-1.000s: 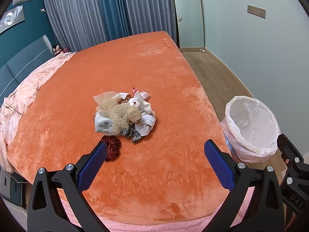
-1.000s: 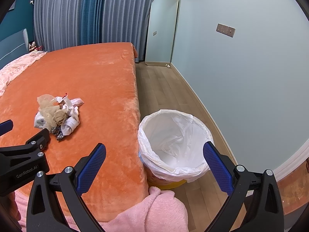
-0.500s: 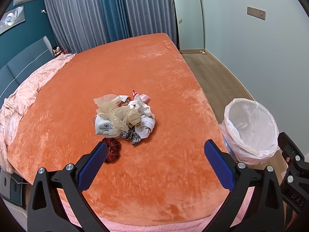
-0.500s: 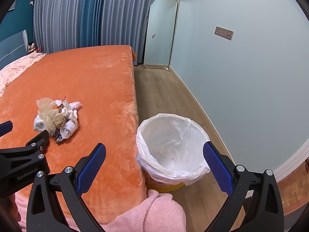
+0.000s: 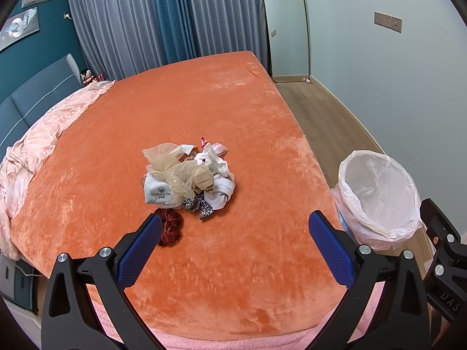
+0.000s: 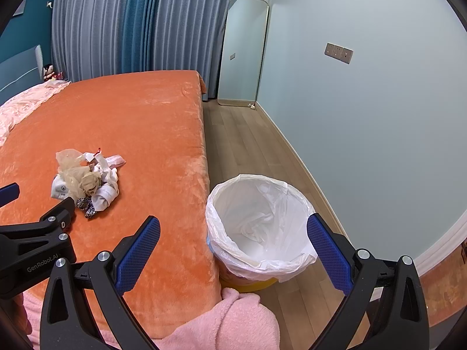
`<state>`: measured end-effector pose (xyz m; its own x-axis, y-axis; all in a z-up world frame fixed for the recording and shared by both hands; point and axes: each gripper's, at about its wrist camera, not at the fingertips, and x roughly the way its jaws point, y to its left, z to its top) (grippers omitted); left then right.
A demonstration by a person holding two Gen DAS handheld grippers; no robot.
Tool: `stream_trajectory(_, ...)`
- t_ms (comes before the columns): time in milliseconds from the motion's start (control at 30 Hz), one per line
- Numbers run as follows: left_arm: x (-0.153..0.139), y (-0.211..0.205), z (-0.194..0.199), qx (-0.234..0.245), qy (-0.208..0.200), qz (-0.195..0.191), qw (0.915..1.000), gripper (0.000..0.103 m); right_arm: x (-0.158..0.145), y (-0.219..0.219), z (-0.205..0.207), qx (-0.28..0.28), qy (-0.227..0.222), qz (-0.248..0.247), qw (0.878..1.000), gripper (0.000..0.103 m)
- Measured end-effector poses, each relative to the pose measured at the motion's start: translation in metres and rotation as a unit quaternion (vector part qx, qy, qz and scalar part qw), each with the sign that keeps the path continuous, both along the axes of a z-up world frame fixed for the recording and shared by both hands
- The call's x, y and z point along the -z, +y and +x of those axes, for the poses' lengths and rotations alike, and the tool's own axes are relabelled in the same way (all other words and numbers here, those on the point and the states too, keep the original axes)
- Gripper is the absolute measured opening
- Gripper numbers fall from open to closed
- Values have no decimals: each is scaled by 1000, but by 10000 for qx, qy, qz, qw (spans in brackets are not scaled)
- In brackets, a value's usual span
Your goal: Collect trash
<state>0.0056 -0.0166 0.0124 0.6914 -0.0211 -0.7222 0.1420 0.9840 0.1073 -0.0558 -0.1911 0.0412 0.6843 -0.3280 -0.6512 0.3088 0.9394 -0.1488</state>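
Observation:
A pile of trash (image 5: 188,175) lies in the middle of the orange bed (image 5: 204,102): beige mesh, white rags, a white pouch, a leopard-print scrap. A dark red scrunchie (image 5: 170,224) sits just in front of it. My left gripper (image 5: 233,242) hovers open above the bed's near part, short of the pile, nothing between its blue pads. To the right, on the floor by the bed's edge, stands a bin lined with a white bag (image 6: 259,227). My right gripper (image 6: 233,248) is open over the bed's edge and the bin (image 5: 376,198). The same pile (image 6: 86,182) shows at the left.
A pink quilt (image 5: 35,140) is bunched along the bed's left side by a blue headboard. Wooden floor (image 6: 248,140) runs between the bed and the pale wall, with a leaning mirror (image 6: 243,52) at its far end. Pink fleece (image 6: 230,320) hangs at the near bed edge.
Both grippers have drawn back and risen slightly, so the pile and the bin sit a little lower and farther in view. Both stay open and empty.

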Motion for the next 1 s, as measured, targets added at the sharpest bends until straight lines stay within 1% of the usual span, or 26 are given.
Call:
stream_trajectory(433,0,1,-1,-2,-11,-3,10000,96,-3,-4,3,32,-13,1,10000,96)
stream_trajectory(1000,0,-3,1,-9,-6,-13,10000,96,2,-4,-1,65,-6,10,10000,96)
